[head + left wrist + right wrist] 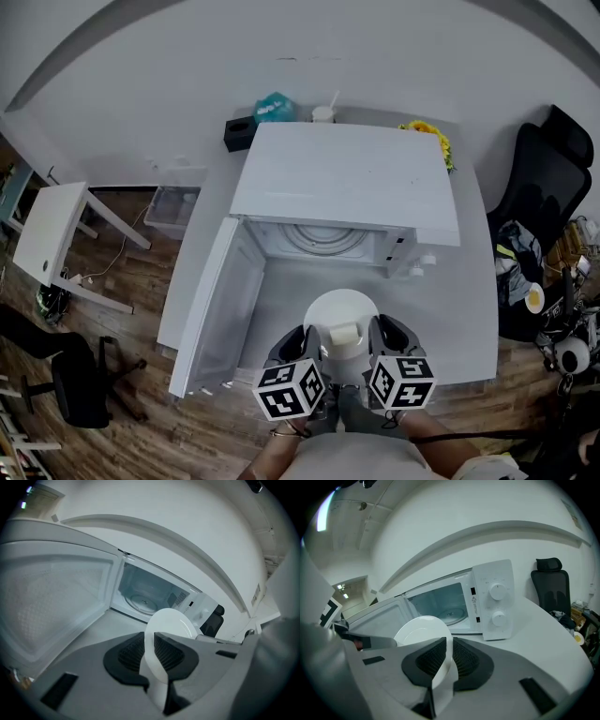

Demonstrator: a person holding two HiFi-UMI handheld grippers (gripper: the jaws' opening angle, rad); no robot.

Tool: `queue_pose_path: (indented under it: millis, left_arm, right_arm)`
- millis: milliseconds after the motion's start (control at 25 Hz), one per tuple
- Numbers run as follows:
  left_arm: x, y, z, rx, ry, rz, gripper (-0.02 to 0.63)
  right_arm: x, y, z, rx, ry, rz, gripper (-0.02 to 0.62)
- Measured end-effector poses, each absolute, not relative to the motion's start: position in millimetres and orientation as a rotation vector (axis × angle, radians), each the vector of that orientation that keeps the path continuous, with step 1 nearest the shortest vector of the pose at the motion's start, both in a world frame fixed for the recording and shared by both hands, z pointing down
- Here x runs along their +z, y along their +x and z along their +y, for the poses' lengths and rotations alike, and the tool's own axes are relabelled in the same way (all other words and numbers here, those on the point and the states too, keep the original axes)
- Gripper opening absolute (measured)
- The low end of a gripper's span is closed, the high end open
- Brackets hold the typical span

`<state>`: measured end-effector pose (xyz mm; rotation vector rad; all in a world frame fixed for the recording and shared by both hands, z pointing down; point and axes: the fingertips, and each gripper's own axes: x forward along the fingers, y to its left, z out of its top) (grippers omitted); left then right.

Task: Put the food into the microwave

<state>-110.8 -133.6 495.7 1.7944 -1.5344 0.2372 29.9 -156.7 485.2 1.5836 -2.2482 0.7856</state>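
Note:
A white plate [342, 311] carries a pale block of food [344, 332] and hangs over the white table [469, 309], just in front of the open microwave [347, 178]. My left gripper [309, 343] is shut on the plate's left rim and my right gripper [380, 339] on its right rim. The left gripper view has the plate [171, 623] edge-on between the pads of the left gripper [151, 656], facing the cavity [145, 595]. Likewise, the right gripper [449, 660] clamps the plate [419, 630]. The glass turntable [322, 239] is bare.
The microwave door [220, 300] swings out to the left, reaching the table's front edge. Behind the microwave stand a black box [240, 132], a teal bag [275, 108], a cup [323, 113] and yellow flowers [429, 131]. A black chair [548, 178] is at right.

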Motion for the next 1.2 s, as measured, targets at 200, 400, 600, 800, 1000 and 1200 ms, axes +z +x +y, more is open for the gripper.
queue_pose_path:
  millis: [200,400,600,800,1000,1200]
  left_arm:
    - [487.9,-115.3,-137.6,0.229,1.797,-1.552,0.066]
    - [489.7,-118.9,-141.8,0.232,1.788,-1.561,0.066]
    - [489.8,-125.2,-157.3,0.228,1.792,-1.573,0.066]
    - [489.4,-132.4,-181.6,0.225,1.801,-1.591,0.066]
    - [494.1,-140.6,-200.1,0.208,1.786,-1.606,0.066]
    - [503.7,-146.8,-220.5,0.185,1.771,-1.624,0.066]
  right_arm:
    - [476.7,24.8,-162.4,0.771,1.58,-2.274,0.051]
    - [477.0,21.0,-169.2,0.787,1.574,-2.285,0.051]
    - [478.7,15.0,-184.0,0.78,1.562,-2.297,0.051]
    - [478.6,8.3,-208.7,0.772,1.569,-2.322,0.051]
    - [481.6,0.3,-228.9,0.771,1.572,-2.34,0.051]
    - [490.1,-5.6,-251.1,0.754,1.603,-2.35,0.051]
